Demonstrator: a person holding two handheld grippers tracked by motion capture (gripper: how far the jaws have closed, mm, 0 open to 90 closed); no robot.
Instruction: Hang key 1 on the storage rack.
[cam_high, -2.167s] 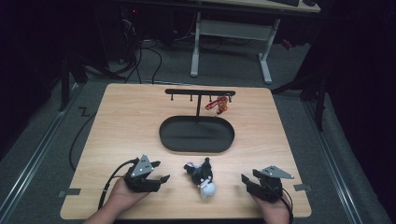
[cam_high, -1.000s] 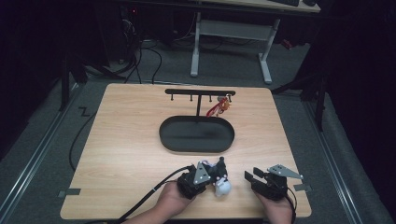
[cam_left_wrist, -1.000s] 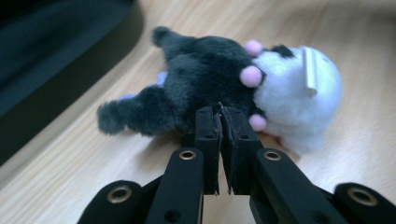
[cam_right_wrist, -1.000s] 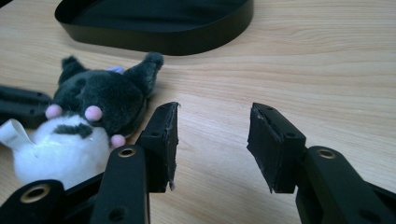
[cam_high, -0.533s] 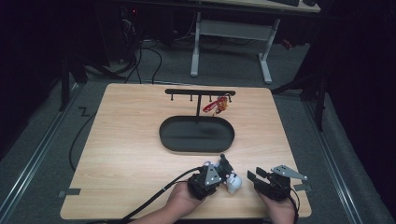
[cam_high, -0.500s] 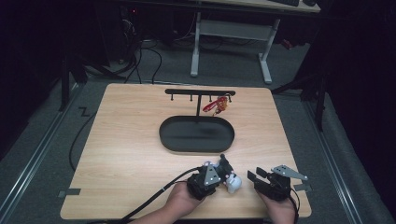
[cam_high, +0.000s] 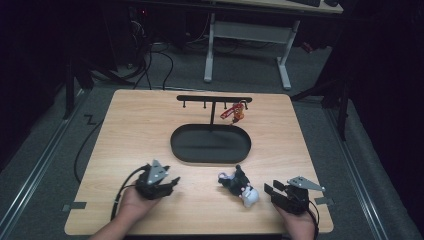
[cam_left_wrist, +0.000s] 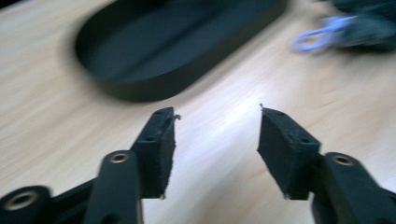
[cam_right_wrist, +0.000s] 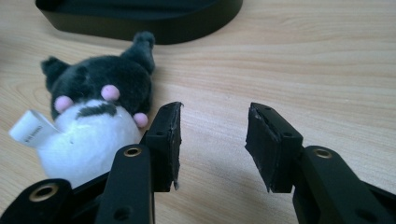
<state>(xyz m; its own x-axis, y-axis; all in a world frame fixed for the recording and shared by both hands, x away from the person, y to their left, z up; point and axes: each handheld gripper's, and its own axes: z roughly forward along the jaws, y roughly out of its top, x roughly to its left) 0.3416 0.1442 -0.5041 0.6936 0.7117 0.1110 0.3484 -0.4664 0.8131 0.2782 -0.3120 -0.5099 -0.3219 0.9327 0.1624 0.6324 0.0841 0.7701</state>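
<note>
A dark grey and white plush toy (cam_high: 239, 186) lies on the wooden table (cam_high: 130, 130) near the front edge, free of both grippers. My left gripper (cam_high: 171, 183) sits well to its left; its jaws have just been opening and stand open with nothing between them (cam_left_wrist: 215, 140). The toy (cam_left_wrist: 362, 21) shows blurred at the far right of the left gripper view. My right gripper (cam_high: 270, 190) rests just right of the toy, open (cam_right_wrist: 212, 144), with bare table between its jaws. In the right gripper view the plush toy (cam_right_wrist: 98, 116) lies beside the left jaw, outside the gap.
A black oval tray (cam_high: 210, 145) lies at the table's middle, behind the toy. Behind it stands a black hook rack (cam_high: 214, 99) with a red keychain (cam_high: 233, 112) hanging from its right side. The tray wall (cam_right_wrist: 140, 21) is close ahead of the right gripper.
The left gripper, which was shut on the plush toy beside the right gripper, has let it go and pulled away to the left. The toy now lies on the table. The right gripper stayed put.
</note>
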